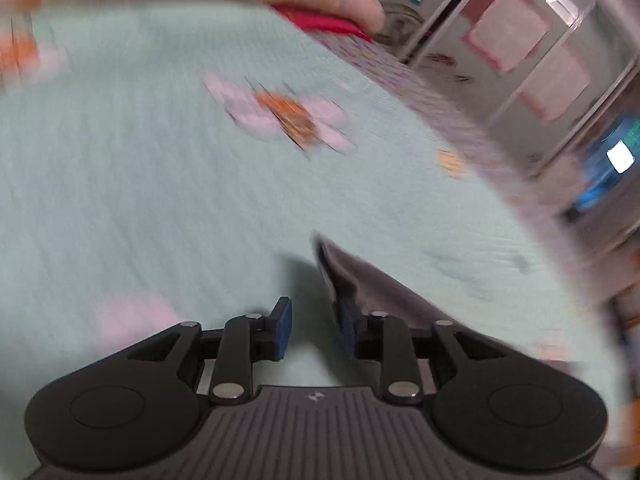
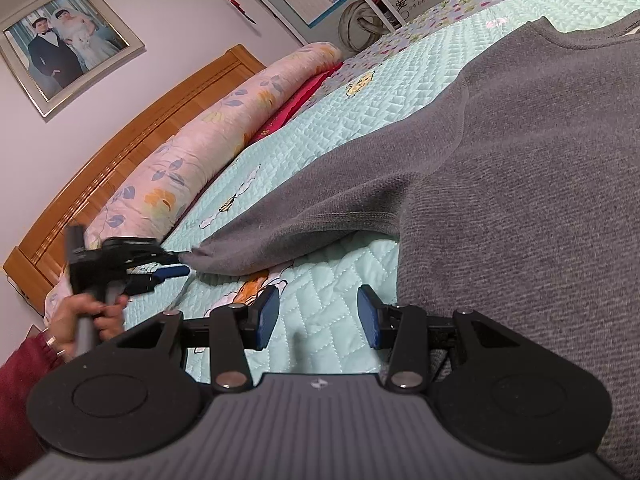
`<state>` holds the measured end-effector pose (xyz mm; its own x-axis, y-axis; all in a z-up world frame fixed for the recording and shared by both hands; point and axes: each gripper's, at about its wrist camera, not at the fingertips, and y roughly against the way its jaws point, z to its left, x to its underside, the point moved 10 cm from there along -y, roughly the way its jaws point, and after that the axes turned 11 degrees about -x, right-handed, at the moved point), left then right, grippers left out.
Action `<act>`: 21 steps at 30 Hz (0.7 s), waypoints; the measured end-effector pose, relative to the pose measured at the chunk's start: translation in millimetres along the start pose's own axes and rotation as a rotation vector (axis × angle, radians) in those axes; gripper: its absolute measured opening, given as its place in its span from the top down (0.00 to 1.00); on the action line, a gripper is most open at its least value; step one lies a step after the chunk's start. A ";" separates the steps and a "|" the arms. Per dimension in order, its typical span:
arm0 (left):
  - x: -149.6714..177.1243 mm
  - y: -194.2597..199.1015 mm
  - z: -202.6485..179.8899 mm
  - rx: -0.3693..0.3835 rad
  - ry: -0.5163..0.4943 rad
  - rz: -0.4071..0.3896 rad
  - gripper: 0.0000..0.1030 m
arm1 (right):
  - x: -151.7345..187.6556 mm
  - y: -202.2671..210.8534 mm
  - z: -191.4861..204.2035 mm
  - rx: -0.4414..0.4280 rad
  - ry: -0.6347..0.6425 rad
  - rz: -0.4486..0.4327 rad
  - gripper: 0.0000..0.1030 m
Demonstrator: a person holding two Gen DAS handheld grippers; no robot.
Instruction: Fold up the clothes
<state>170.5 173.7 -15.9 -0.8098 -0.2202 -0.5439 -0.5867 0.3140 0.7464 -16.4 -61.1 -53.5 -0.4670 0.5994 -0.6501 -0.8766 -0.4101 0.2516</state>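
Note:
A grey knit sweater (image 2: pixel 520 200) lies flat on the mint quilted bedspread (image 2: pixel 360 120), its sleeve (image 2: pixel 300 216) stretched out to the left. In the right wrist view my left gripper (image 2: pixel 178 264) is at the sleeve's cuff. Its jaws stand apart, with the cuff against the upper finger only. The blurred left wrist view shows the cuff (image 1: pixel 360 276) draped over the right finger, and the left gripper (image 1: pixel 312 320) is open. My right gripper (image 2: pixel 318 308) stands open over bare bedspread beside the sweater's side edge, below the armpit, with nothing between its pads.
A long floral bolster (image 2: pixel 192 152) and a red cloth (image 2: pixel 296 100) lie along the wooden headboard (image 2: pixel 132 140). A framed photo (image 2: pixel 68 44) hangs on the wall. A person's hand (image 2: pixel 84 316) in a dark red sleeve holds the left gripper's handle.

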 end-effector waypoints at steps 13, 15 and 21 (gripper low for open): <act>38.8 19.6 -64.4 -0.051 -0.129 -0.084 0.64 | 1.0 0.2 -1.5 -0.013 -0.008 -0.004 0.57; 45.8 13.2 -55.8 -0.121 -0.108 -0.070 0.64 | 0.9 0.0 -1.3 -0.017 -0.011 -0.005 0.57; 51.0 -9.5 -36.1 -0.118 0.072 -0.040 0.60 | 0.3 -1.3 -0.8 -0.023 -0.017 -0.007 0.57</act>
<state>134.6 126.2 -36.9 -0.7817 -0.2977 -0.5481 -0.6117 0.1943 0.7669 -15.4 -60.9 -54.6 -0.4632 0.6140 -0.6391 -0.8769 -0.4219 0.2302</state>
